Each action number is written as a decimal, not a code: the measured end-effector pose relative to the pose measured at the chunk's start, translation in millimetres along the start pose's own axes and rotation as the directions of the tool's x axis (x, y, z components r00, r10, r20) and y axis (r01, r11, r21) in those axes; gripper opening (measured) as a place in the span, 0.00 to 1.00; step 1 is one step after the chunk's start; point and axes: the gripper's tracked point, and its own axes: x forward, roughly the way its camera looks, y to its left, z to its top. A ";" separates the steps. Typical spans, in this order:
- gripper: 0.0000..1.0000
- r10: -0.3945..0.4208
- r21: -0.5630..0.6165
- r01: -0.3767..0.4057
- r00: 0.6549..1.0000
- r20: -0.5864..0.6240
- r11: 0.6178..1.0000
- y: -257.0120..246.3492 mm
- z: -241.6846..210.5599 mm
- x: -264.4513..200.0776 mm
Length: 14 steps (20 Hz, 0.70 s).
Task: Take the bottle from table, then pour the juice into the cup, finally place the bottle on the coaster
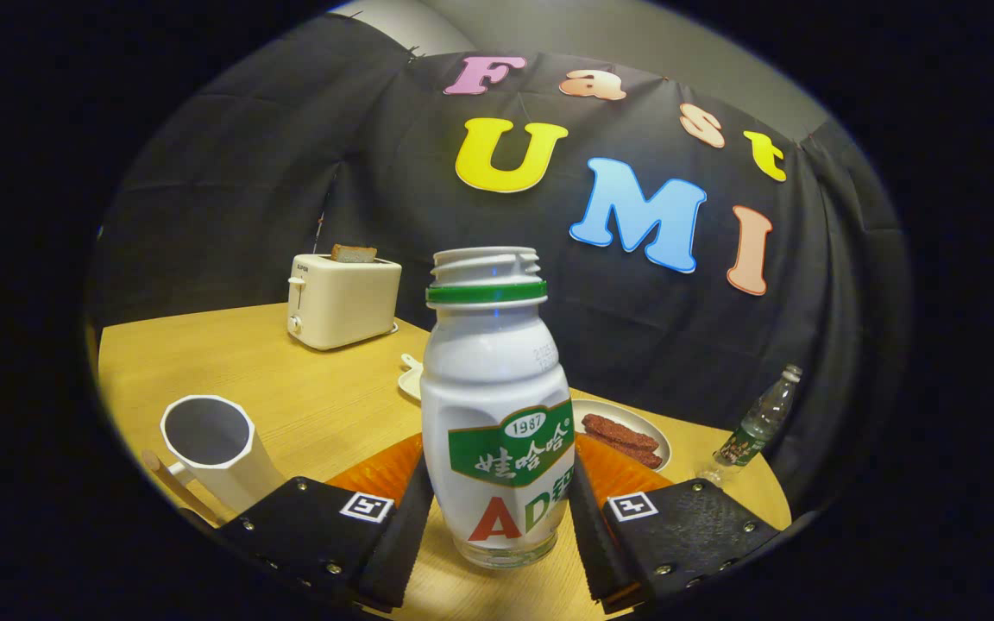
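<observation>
On the wooden table [307, 405], between the gripper [497, 526] fingers pressing both its sides, upright white capless bottle [497, 405] with green neck ring and green label, before the orange coaster [385, 470], right of the white cup [212, 444].

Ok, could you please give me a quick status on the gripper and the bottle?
Gripper shut on bottle, uncapped, upright. Coaster just behind bottle; cup beside one finger. Nothing blocking either.
</observation>
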 end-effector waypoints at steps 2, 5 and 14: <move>0.75 0.013 0.037 -0.012 1.000 -0.006 0.999 2.0 -4.7 4.2; 0.75 0.023 0.080 -0.023 1.000 0.008 0.997 2.6 -6.0 8.5; 0.75 0.000 0.210 0.001 1.000 -0.005 0.978 -16.8 -27.1 31.6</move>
